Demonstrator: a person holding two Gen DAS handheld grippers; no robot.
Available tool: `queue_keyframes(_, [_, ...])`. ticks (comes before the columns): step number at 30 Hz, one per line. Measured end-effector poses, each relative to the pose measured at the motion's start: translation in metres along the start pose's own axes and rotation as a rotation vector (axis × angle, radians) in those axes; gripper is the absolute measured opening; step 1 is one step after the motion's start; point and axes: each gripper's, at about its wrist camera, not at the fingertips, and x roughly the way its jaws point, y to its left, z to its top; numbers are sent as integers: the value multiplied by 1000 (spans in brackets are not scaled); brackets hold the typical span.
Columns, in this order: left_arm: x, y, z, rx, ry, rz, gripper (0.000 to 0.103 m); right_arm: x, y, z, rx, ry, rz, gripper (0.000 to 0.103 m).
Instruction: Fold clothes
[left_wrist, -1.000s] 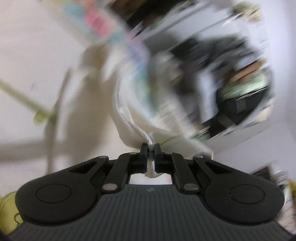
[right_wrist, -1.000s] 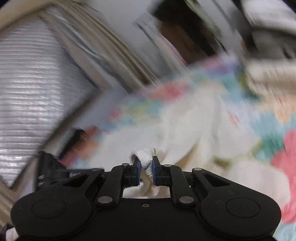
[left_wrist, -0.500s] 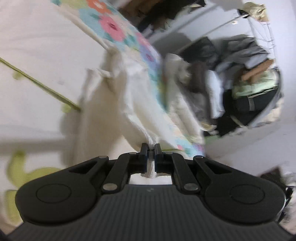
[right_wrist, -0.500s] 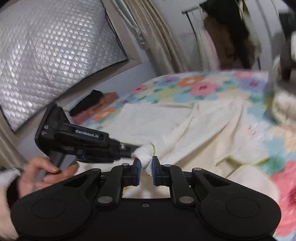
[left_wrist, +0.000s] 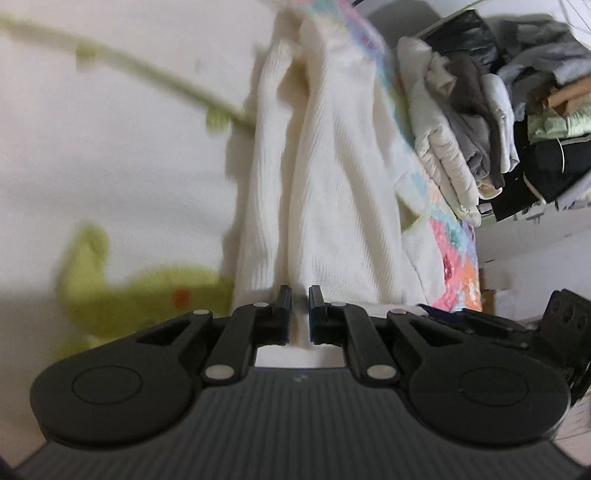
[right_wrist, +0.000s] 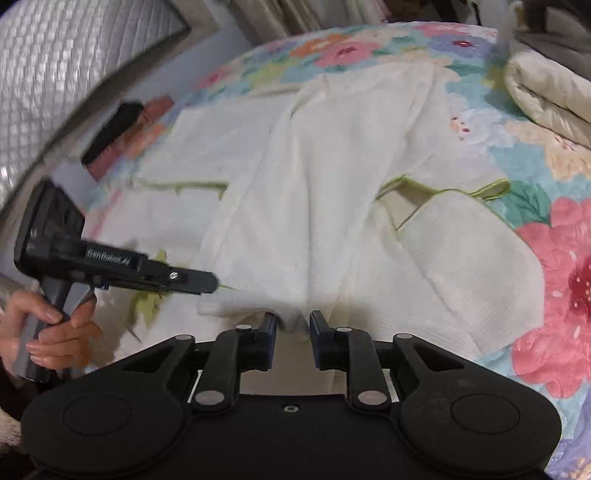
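A cream knit garment (right_wrist: 325, 177) with green trim lies spread over a floral bedspread (right_wrist: 554, 266). Its near edge is folded back toward me. My left gripper (left_wrist: 299, 314) is shut on that edge, and the knit fabric (left_wrist: 332, 192) runs away from its tips in long folds. In the right wrist view the left gripper (right_wrist: 210, 282) comes in from the left, held by a hand (right_wrist: 48, 325), its tip on the same folded edge. My right gripper (right_wrist: 293, 325) has its jaws opening. A bunch of the cream edge lies loose between them.
A stack of folded clothes (left_wrist: 454, 140) stands on the bed's far side, with dark clothes (left_wrist: 546, 173) behind it. A folded cream quilt (right_wrist: 546, 92) lies at the upper right. A silver quilted panel (right_wrist: 55, 74) and a black object (right_wrist: 110, 136) are on the left.
Both grippers have tipped downward and sunk toward the bed, bringing the garment's edge down with them. The right jaws have spread apart from the bunch they pinched. The left stays shut.
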Motion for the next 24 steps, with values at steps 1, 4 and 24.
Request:
queue_keyframes(1, [-8, -5, 6, 41, -23, 7, 9, -6, -5, 0, 20, -25, 24, 29])
queue_keyframes(4, [-31, -19, 30, 133, -70, 15, 32, -23, -11, 2, 56, -117, 123, 48])
queue_keyframes(24, [48, 6, 150, 69, -117, -60, 43, 102, 36, 110, -75, -151, -135, 53])
